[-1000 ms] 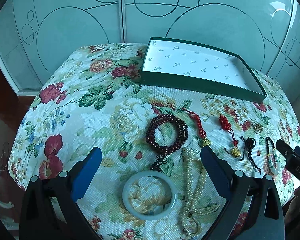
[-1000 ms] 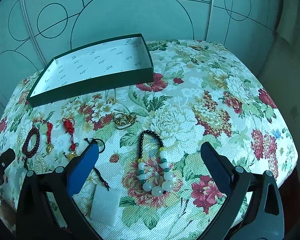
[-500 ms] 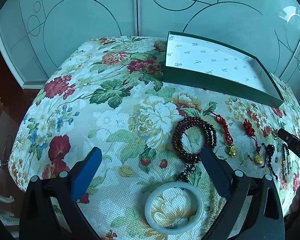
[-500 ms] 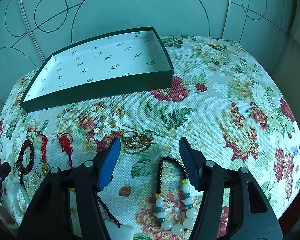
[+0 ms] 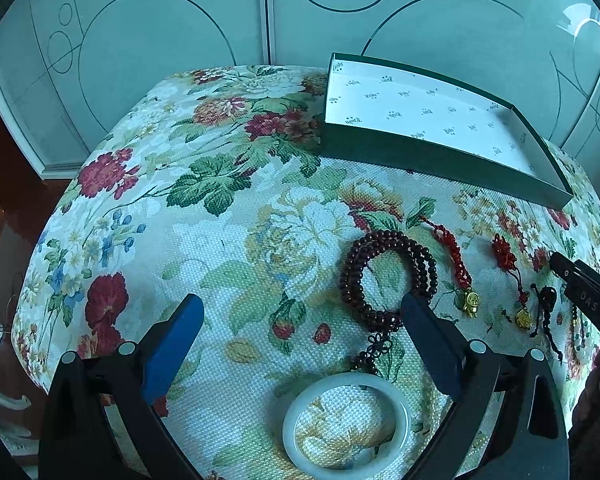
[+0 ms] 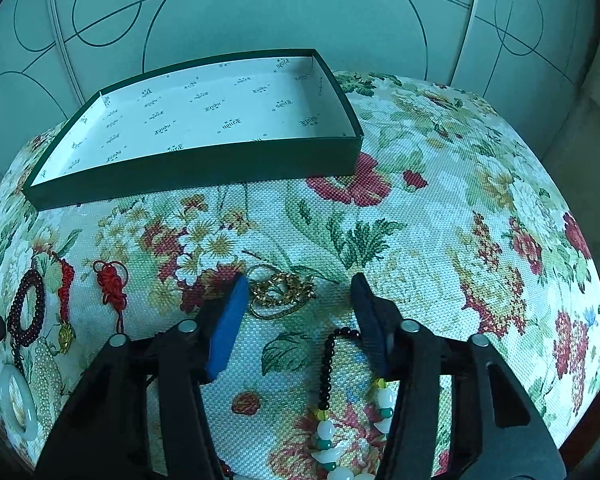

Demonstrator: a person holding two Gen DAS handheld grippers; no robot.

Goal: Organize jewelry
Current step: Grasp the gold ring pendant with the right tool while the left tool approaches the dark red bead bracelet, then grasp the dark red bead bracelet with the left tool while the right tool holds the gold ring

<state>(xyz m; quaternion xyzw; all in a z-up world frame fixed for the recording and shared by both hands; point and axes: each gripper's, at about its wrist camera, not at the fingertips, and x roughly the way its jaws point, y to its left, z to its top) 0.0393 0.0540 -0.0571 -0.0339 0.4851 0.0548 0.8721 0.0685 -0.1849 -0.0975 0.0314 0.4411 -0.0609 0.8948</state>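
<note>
Floral-cloth surface (image 6: pixel 440 208). Right gripper (image 6: pixel 298 296) jaws apart, gold chain (image 6: pixel 280 290) lying between their tips. Left gripper (image 5: pixel 300 320) jaws wide apart; jade bangle (image 5: pixel 346 424) between them, green box (image 5: pixel 440 156) beyond.

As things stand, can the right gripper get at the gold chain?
Probably yes. The right gripper is open with the gold chain lying loose on the tablecloth between its fingertips; nothing covers it, and the beaded necklace lies nearer the camera.

floral cloth table (image 6: pixel 440 208) | on it: green box (image 6: pixel 196 168), gold chain (image 6: pixel 280 292), bead bracelet (image 5: pixel 384 276), jade bangle (image 5: pixel 346 424)
</note>
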